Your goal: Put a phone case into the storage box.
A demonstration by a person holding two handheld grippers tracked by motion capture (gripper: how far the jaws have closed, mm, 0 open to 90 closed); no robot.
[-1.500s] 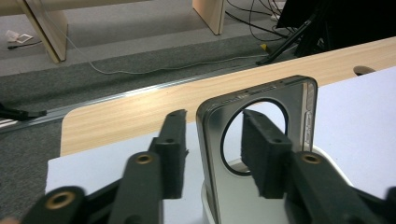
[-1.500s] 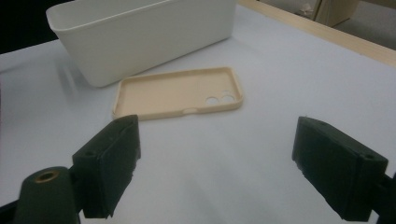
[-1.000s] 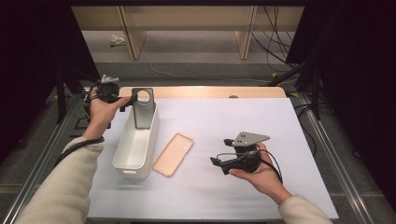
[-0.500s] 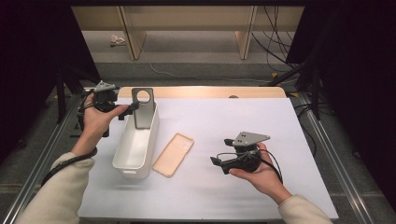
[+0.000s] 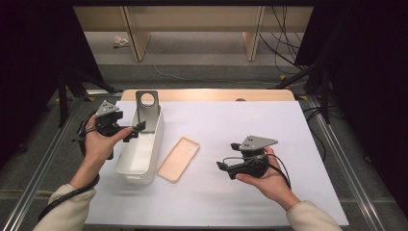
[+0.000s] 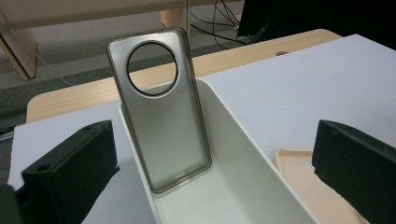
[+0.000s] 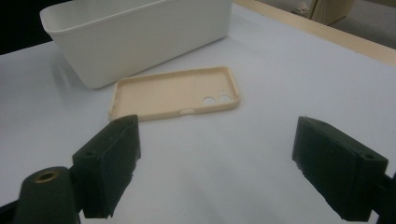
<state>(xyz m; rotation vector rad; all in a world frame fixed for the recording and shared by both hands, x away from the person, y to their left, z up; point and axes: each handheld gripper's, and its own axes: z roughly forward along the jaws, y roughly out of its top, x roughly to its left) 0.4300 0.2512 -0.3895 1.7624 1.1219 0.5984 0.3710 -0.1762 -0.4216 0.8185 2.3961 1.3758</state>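
Note:
A translucent grey phone case (image 5: pixel 146 109) with a round hole stands upright against the far end inside a white bin (image 5: pixel 126 166). In the left gripper view the grey case (image 6: pixel 161 116) leans on the bin's end wall, straight ahead of the jaws. My left gripper (image 5: pixel 138 128) is open at the bin's left rim, apart from the case; the left gripper (image 6: pixel 215 154) holds nothing. A beige phone case (image 5: pixel 179 159) lies flat, inside up, right of the bin. My right gripper (image 5: pixel 222 166) is open just right of it, and the beige case (image 7: pixel 175 93) lies ahead of the right gripper (image 7: pixel 219 158).
The white table sheet (image 5: pixel 269 125) stretches wide to the right. A wooden strip (image 5: pixel 207 95) runs along the far edge, metal rails (image 5: pixel 337 154) line both sides, and cables (image 5: pixel 284 43) lie on the floor beyond.
My left gripper has drawn back toward the person along the bin's left side, away from the upright grey case. The right gripper and the beige case have not moved.

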